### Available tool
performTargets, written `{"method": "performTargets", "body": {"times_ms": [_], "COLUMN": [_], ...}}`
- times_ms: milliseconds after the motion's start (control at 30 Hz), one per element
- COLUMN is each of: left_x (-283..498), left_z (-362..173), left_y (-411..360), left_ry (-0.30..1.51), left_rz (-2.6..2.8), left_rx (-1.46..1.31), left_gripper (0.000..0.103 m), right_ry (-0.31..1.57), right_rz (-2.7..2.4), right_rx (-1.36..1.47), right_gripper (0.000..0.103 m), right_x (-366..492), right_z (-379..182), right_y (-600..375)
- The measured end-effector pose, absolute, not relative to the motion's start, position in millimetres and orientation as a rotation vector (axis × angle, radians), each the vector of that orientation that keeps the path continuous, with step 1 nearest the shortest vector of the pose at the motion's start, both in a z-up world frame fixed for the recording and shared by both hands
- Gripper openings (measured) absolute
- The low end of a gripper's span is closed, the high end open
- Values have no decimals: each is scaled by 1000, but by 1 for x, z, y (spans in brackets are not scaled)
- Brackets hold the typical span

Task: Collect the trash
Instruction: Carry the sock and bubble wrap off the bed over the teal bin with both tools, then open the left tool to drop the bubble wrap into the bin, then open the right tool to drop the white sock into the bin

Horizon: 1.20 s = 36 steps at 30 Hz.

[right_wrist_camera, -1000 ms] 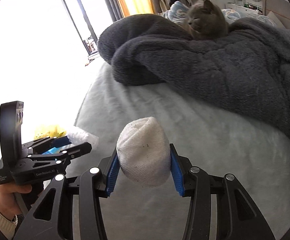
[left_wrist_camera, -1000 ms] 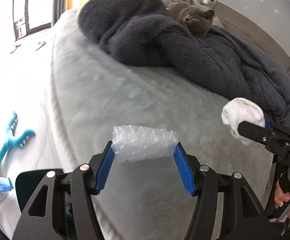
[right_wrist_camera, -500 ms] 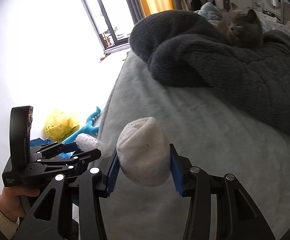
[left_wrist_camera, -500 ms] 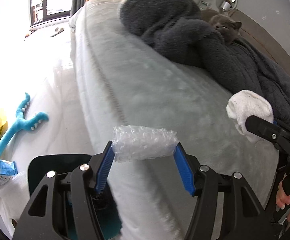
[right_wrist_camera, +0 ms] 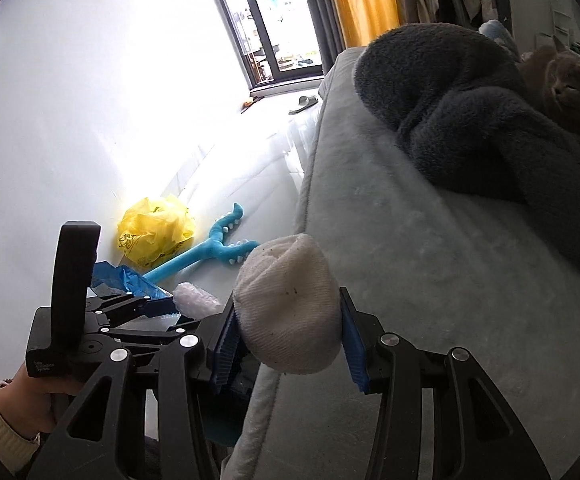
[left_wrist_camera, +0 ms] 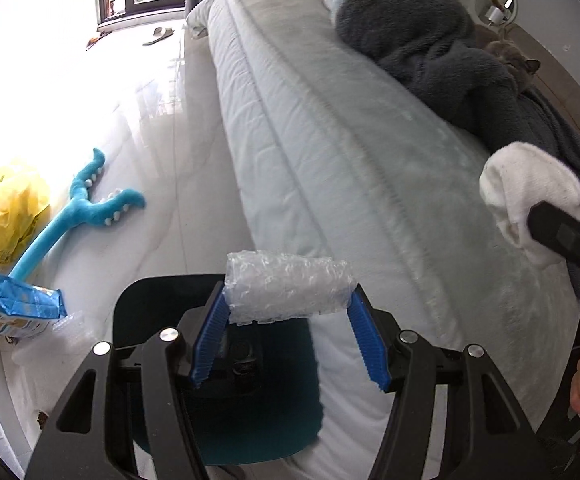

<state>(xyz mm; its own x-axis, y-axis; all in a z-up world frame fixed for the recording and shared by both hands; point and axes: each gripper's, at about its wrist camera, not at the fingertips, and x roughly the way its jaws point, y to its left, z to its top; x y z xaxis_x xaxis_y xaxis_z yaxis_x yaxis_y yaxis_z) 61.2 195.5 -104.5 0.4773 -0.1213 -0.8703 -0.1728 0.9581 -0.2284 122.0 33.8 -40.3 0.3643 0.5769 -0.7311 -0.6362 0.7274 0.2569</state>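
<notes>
Both my hands have swung away from the middle of the bed (left_wrist_camera: 330, 128) toward its edge, so the dark bin (left_wrist_camera: 249, 400) on the floor now sits right under my left tongs (left_wrist_camera: 287, 320), where a second ago there was only mattress.

The left tongs are clamped on the bubble wrap roll (left_wrist_camera: 285, 288), its long axis running straight across from one blue pad to the other. The bin's open mouth lies directly below and slightly toward me, so I judge the left hand is the nearer one for a drop. My right tongs (right_wrist_camera: 285, 332) are clamped on the white sock ball (right_wrist_camera: 287, 308), which hangs over the bed's edge, beside the bin rather than above it.

The bubble wrap is clear, crinkly and light; it should fall freely once let go. The sock is a soft knitted bundle, flecked with dirt, squashed between the pads. The bed cover is pale and fuzzy, with a grey fleece blanket (right_wrist_camera: 470, 112) heaped behind.
</notes>
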Motion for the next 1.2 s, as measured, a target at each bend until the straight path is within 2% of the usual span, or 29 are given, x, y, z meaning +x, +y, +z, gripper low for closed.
{"method": "performTargets", "body": {"times_ms": [667,800,833,933,1200], "left_x": [21,12,11,5,-7], "left_z": [-171,-177,-178,-175,-158], "left_y": [264,274,277,281,307], "left_ry": [1342,1377,1382,1375,1301], "left_rz": [77,70,61,52,83], "left_rx": [-375,-385,-389,-392,-436], "left_gripper": [64,71,74,77,79], "right_ry": [989,1007,1015,1037,1117], "right_rz": [897,904,908,916,904], "right_rx": [-161,-180,-186,-205,-251], "right_gripper": [47,47,47,47,47], "right_x": [108,103,101,98,91], "right_z": [-79,-87,-90,-101,-135], "right_y": [139,154,158,171,194]}}
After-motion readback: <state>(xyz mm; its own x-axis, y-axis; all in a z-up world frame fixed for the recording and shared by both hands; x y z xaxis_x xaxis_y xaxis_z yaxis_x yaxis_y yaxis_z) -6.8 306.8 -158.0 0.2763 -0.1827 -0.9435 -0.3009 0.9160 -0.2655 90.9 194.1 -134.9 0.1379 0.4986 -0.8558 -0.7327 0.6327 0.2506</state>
